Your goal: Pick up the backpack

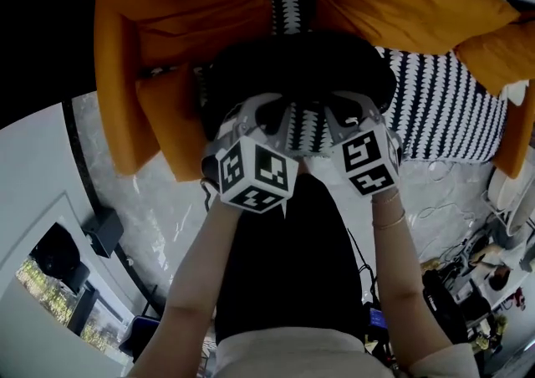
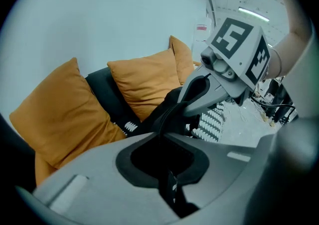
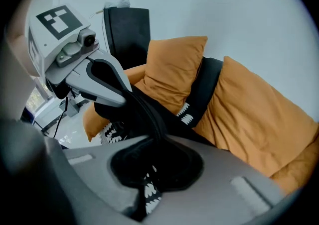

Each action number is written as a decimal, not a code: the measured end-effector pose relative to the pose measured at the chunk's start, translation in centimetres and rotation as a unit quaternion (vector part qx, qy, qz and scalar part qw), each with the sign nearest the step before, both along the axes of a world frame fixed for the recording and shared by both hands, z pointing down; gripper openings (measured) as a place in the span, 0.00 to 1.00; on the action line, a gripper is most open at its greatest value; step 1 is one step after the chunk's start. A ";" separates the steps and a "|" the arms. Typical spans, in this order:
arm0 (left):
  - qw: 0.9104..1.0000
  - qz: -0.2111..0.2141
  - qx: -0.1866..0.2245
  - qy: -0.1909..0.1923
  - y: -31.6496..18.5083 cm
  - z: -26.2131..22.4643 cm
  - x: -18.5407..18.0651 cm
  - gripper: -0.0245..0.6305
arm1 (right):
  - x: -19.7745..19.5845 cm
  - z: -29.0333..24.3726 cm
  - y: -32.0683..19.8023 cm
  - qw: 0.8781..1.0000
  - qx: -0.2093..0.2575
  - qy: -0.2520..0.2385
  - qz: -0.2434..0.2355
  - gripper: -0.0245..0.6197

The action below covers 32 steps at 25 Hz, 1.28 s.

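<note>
In the head view the black backpack (image 1: 301, 67) hangs in front of the orange sofa, with a patch of white zigzag print (image 1: 306, 130) showing between the two marker cubes. My left gripper (image 1: 261, 115) and right gripper (image 1: 341, 115) hold it side by side at its near top edge. In the left gripper view my left gripper (image 2: 167, 128) is shut on a black strap (image 2: 172, 112) that runs up to the right gripper (image 2: 202, 92). In the right gripper view my right gripper (image 3: 153, 138) is shut on a black strap (image 3: 144, 112), and the left gripper (image 3: 107, 87) grips the same fabric.
Orange cushions (image 1: 175, 0) line the sofa, with a black-and-white zigzag throw (image 1: 456, 109) over the seat. Below lies a pale marble floor (image 1: 159, 226), a black box (image 1: 104, 230) to the left, and cables and clutter (image 1: 468, 284) to the right. A dark panel (image 3: 128, 32) stands by the wall.
</note>
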<state>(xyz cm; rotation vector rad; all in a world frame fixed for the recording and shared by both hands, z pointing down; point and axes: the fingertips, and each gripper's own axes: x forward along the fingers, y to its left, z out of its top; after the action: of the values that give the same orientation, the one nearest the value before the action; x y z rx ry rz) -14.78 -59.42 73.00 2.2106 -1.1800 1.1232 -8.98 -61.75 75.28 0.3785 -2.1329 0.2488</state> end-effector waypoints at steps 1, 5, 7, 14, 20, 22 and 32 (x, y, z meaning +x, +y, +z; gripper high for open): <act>1.000 0.004 0.005 -0.001 -0.1 -0.8 0.7 0.07 | 0.6 -0.7 0.1 1.000 -0.004 -0.006 0.007 0.06; 0.999 0.023 0.023 -0.003 0.1 -3.8 2.6 0.07 | 2.4 -3.4 0.6 0.999 -0.021 -0.032 0.034 0.06; 0.999 0.027 0.030 -0.001 0.7 -5.2 2.8 0.07 | 2.6 -4.7 1.3 0.998 -0.025 -0.043 0.049 0.06; 0.998 0.012 0.060 0.021 1.5 -10.7 3.5 0.07 | 3.1 -9.4 1.6 0.976 -0.073 -0.140 0.147 0.06; 0.992 -0.012 0.112 0.052 1.0 -16.7 2.2 0.07 | 1.9 -15.6 0.9 0.959 -0.048 -0.201 0.192 0.06; 0.989 -0.021 0.132 0.066 0.8 -19.6 2.8 0.07 | 2.6 -18.5 0.8 0.955 -0.031 -0.219 0.196 0.06; 0.957 -0.023 0.270 0.104 0.2 -32.5 2.4 0.07 | 2.2 -31.6 0.4 0.943 0.064 -0.277 0.172 0.06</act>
<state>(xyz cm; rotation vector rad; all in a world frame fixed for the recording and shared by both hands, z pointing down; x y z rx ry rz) -12.34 -59.23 40.48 2.5939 -1.5708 0.5672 -6.76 -61.34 43.71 0.8401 -2.6339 0.4609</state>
